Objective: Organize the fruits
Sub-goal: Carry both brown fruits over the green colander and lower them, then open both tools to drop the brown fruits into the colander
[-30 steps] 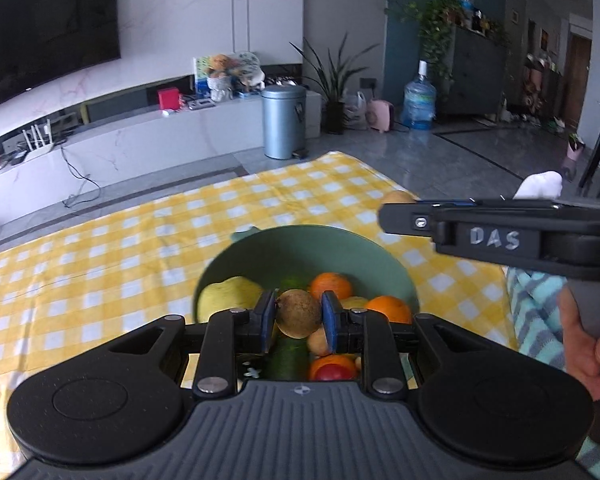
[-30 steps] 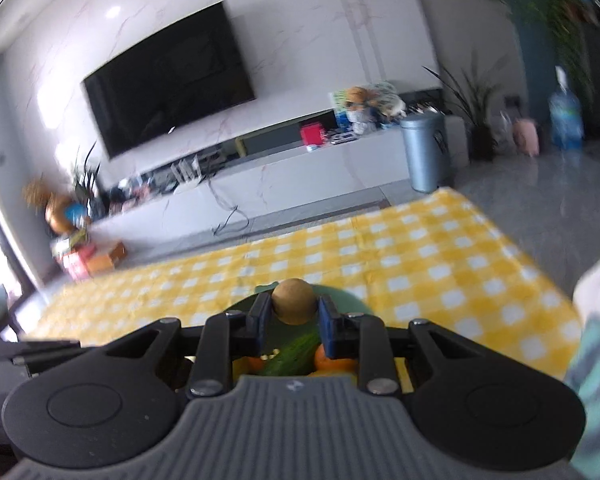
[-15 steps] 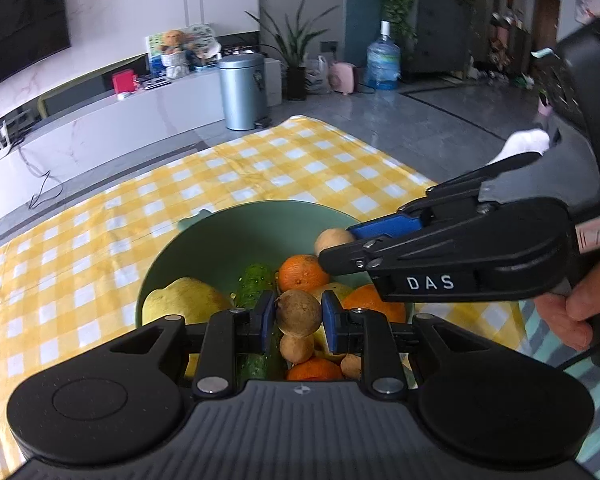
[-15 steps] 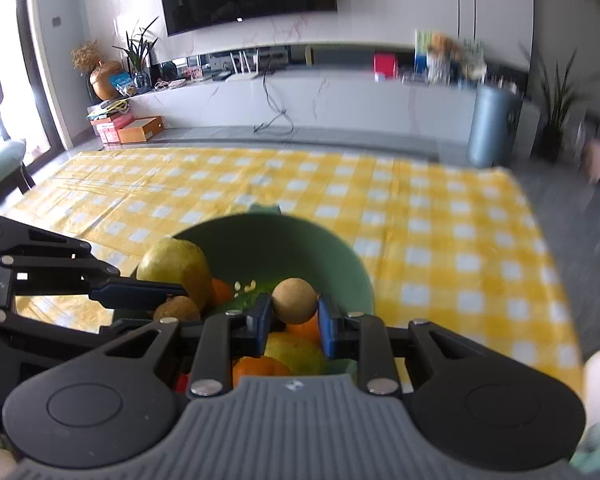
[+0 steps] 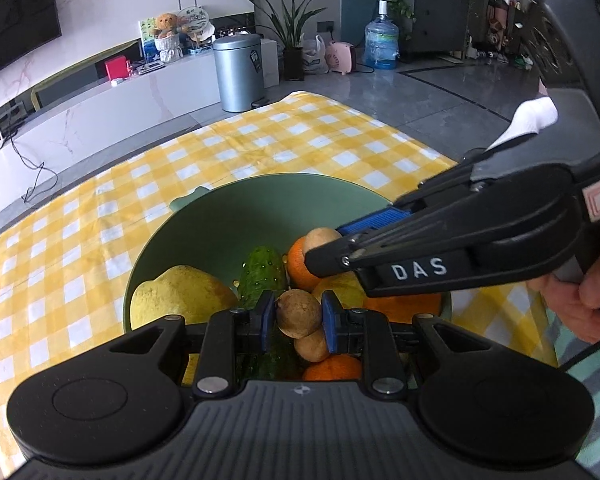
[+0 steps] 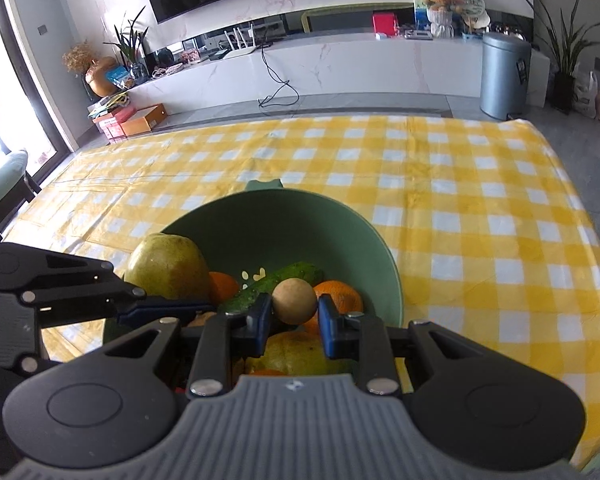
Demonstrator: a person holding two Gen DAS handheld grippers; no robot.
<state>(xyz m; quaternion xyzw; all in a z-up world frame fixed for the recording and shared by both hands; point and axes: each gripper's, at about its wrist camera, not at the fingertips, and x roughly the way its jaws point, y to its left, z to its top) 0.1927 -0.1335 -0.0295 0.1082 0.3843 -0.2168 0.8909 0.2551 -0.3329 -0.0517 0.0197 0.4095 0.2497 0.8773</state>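
Your left gripper was clamped on a small round brown fruit above the green bowl; your right gripper likewise pinched another brown round fruit over its fruit pile.

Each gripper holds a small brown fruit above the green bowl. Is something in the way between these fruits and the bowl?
No lid or cover shows. Under the left gripper and its brown fruit lie a second brown fruit and a cucumber. Under the right gripper are oranges, so the green bowl is already crowded.
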